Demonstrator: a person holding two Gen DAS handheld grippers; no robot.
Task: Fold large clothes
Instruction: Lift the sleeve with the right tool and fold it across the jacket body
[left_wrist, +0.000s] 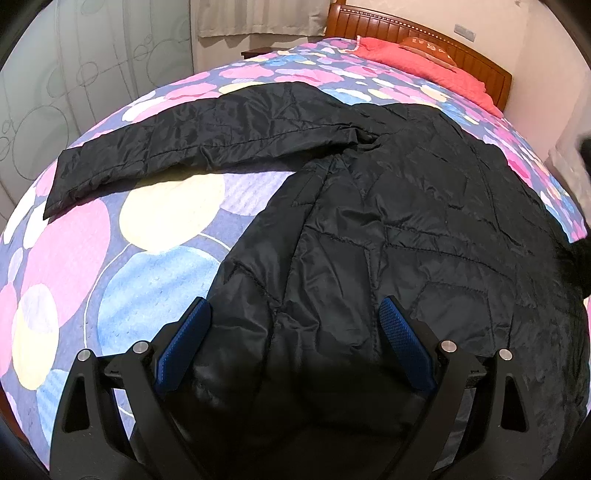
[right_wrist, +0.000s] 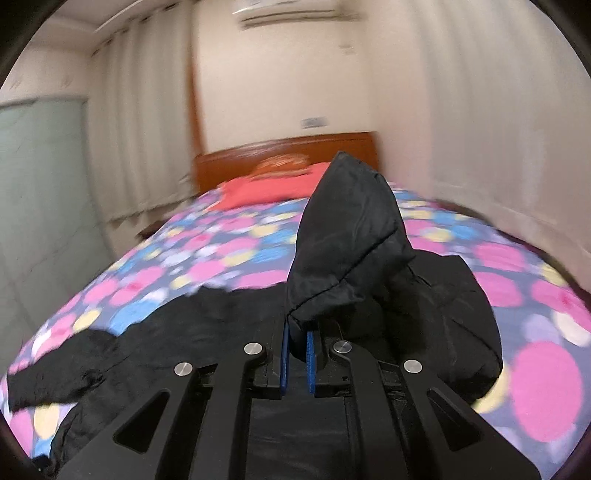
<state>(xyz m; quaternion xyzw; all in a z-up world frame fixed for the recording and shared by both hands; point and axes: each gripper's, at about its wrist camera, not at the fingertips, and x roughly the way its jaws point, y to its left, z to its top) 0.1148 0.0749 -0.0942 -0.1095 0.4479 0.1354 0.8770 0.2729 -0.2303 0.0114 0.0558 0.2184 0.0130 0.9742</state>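
Observation:
A black quilted jacket (left_wrist: 388, 221) lies spread on the bed, its left sleeve (left_wrist: 177, 144) stretched out to the left. My left gripper (left_wrist: 295, 314) is open and hovers over the jacket's near hem, touching nothing. My right gripper (right_wrist: 297, 339) is shut on the jacket's other sleeve (right_wrist: 347, 236) and holds it lifted above the jacket body (right_wrist: 184, 332). The right wrist view is blurred by motion.
The bed has a quilt with pink, blue and yellow circles (left_wrist: 110, 240), a red pillow (left_wrist: 417, 59) and a wooden headboard (left_wrist: 443, 40). A frosted wardrobe door (left_wrist: 92, 74) and curtains stand to the left. A wall runs along the right.

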